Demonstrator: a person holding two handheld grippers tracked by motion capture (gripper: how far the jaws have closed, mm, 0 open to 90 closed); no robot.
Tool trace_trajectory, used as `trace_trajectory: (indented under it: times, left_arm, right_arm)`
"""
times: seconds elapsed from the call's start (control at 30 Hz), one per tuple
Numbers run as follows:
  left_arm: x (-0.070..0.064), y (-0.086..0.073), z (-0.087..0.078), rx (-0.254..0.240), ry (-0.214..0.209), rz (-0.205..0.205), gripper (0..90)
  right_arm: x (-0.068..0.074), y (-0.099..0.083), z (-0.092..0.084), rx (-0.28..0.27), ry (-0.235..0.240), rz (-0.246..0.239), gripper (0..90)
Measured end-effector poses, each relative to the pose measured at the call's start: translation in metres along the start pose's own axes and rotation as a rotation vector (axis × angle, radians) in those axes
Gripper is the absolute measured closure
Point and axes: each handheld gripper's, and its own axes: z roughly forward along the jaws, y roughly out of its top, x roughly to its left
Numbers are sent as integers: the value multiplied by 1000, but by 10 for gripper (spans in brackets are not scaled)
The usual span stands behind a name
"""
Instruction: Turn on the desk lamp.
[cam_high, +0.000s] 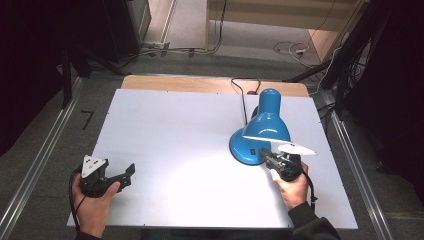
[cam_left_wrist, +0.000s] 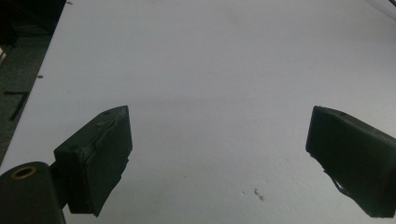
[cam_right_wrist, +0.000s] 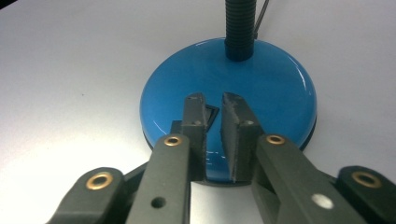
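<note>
Here, a blue desk lamp (cam_high: 262, 131) toward the right side of a white table (cam_high: 175, 140), round base (cam_right_wrist: 233, 93) flat on the surface, black ribbed neck (cam_right_wrist: 240, 28) rising from the far part of that base, blue shade (cam_high: 267, 120) leaning over it with the white rim facing the near edge. Black switch (cam_right_wrist: 211, 114) set into the near part of the base, partly hidden behind the tips. Right gripper (cam_right_wrist: 214, 105) held in the right hand (cam_high: 292, 187) at the near right of the table, pointed at the lamp, tips over the near part of the base right at the switch; jaws narrow, only a slim gap between them, nothing clamped; whether a tip touches the switch, cannot tell. Left gripper (cam_left_wrist: 219, 140) in the left hand (cam_high: 92, 200) at the near left corner, well apart from the lamp, jaws spread wide over bare white tabletop, nothing between them. A grey three-cornered plate (cam_high: 94, 165) on top of the left gripper, cable trailing down past the wrist. Black cord (cam_high: 244, 95) running from the lamp toward the far edge of the table, over a strip of bare wood (cam_high: 200, 82). Beyond the table, grey floor (cam_high: 240, 45) with loose cables.
</note>
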Motion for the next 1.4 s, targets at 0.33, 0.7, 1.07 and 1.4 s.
trace_trajectory:
  times: [0.33, 0.7, 1.07, 1.4]
  left_arm:
    - [-1, 0, 0, 1, 1, 1, 74]
    - [0, 0, 0, 0, 0, 1, 74]
    - [0, 0, 0, 0, 1, 1, 74]
    - [0, 0, 0, 0, 0, 1, 74]
  right_arm:
    - [-4, -1, -9, 25, 12, 28, 506]
    - [-8, -4, -20, 31, -2, 35, 409]
    - [-10, -6, -28, 36, -12, 28, 369]
    - [-13, -10, -36, 41, -26, 13, 360]
